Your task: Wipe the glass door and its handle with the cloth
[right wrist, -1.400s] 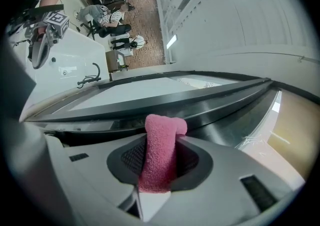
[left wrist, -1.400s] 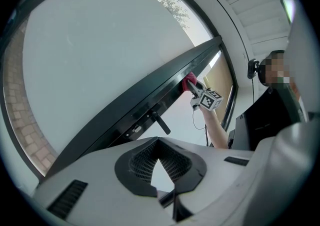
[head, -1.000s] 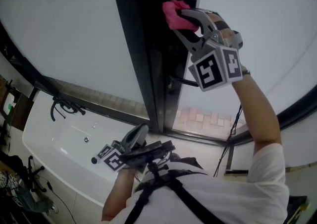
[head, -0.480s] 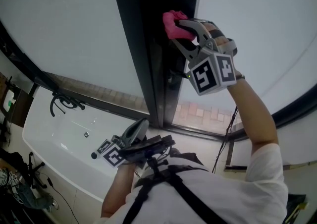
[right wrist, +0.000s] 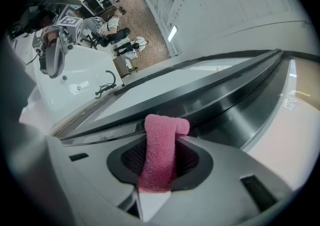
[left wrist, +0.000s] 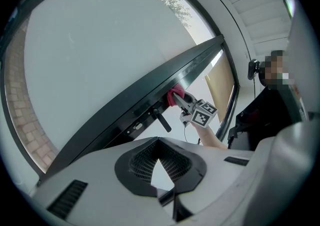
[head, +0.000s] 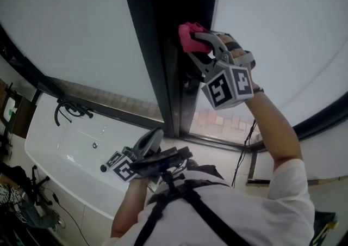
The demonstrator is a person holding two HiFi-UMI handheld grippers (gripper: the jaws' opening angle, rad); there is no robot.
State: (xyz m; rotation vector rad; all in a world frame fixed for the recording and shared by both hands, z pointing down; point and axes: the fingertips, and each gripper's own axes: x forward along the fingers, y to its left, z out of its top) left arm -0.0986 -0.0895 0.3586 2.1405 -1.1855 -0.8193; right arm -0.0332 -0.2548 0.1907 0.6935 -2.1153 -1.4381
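A pink cloth (head: 190, 36) is pressed against the dark vertical frame (head: 163, 49) of the glass door (head: 277, 27). My right gripper (head: 197, 42) is shut on it, at about chest height in the head view. In the right gripper view the cloth (right wrist: 160, 145) hangs folded between the jaws, right against the frame (right wrist: 215, 100). The black lever handle (left wrist: 161, 120) sits just below the cloth (left wrist: 174, 95). My left gripper (head: 154, 136) hangs low by the person's waist, away from the door, shut with nothing in it (left wrist: 161, 171).
A white bathtub (head: 54, 152) with a black tap (head: 69, 112) lies at the lower left. A thin cable (head: 246, 147) runs down beside the door's bottom rail. Brick paving (head: 217, 125) shows through the glass.
My right gripper has slid the pink cloth a little way down the door frame, towards the handle. The left gripper has hardly moved.
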